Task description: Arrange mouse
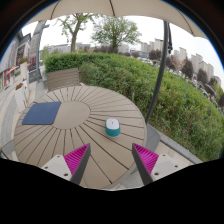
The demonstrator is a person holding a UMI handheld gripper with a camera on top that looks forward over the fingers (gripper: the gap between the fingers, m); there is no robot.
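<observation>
**Mouse sat ahead of the parted claw on a round slatted tabletop**

From the gripper view, the claw [110,160] hovered over the near edge of a round wooden tabletop [60,135] made of slats laid in rings. Its two fingers stood well apart, holding nothing, each showing a magenta pad [76,157] on its inner face.

The mouse [113,126] lay on the tabletop just ahead of the fingers, roughly on the line between them and slightly toward the right finger, clear of both. It rested flat on the slats, apart from everything else on the surface.

No brand, label or writing could be read on the mouse or anywhere nearby.

The mouse looked small and rounded, with a teal top and a pale, whitish lower half toward the claw.

Farther off, beyond the left finger, a dark blue mouse pad [42,113] lay flat on the tabletop, well apart from the mouse. A wooden chair [62,77] stood at the far side. Past it ran a green hedge [150,85], a dark parasol pole [160,70] rose at the right, and trees [112,30] and buildings [150,46] showed in the distance.
</observation>
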